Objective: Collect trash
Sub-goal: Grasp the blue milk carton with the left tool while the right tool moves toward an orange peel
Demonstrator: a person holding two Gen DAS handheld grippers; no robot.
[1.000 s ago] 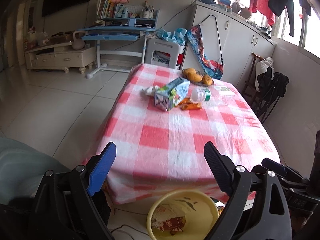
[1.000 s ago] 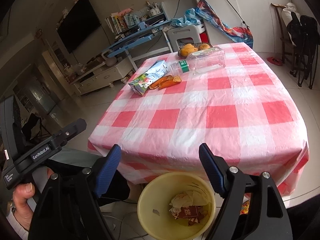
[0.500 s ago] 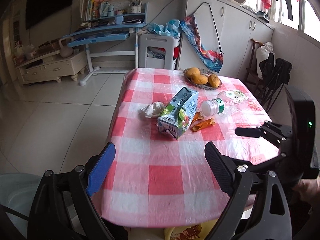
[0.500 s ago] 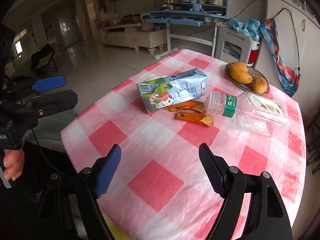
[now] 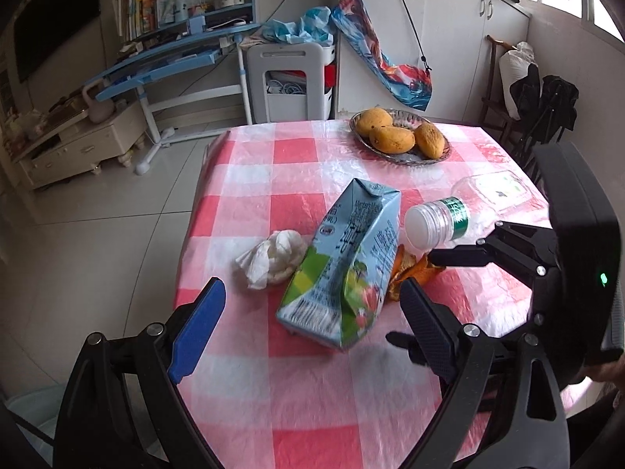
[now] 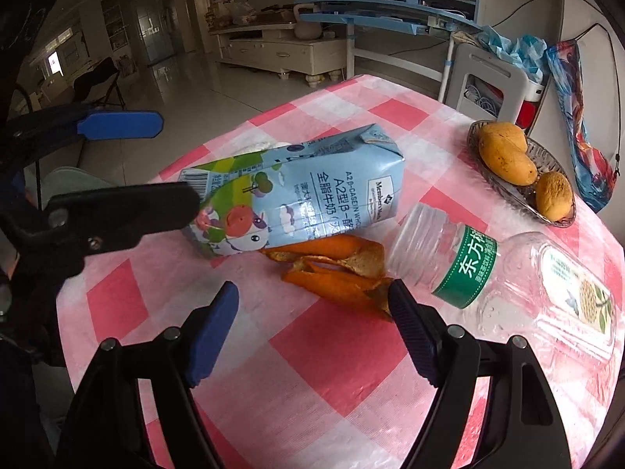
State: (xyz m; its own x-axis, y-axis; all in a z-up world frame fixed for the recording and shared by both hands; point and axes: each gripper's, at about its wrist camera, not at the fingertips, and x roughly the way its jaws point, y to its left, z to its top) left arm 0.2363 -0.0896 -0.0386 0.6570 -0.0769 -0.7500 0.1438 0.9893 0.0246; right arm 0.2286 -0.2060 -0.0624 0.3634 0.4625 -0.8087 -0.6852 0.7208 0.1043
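A light blue milk carton lies on its side on the pink checked tablecloth. A crumpled white tissue lies left of it. Orange peel and a clear plastic bottle with a green label lie right of it. My left gripper is open, its fingers either side of the carton's near end. My right gripper is open just short of the peel.
A clear plastic box lies beside the bottle. A glass dish of mangoes sits at the table's far side. A blue desk, a white stool and dark chairs stand beyond the table.
Both grippers have risen from the yellow bin below the table edge and moved forward over the table, closing in on the carton and the peel. Both stay open.
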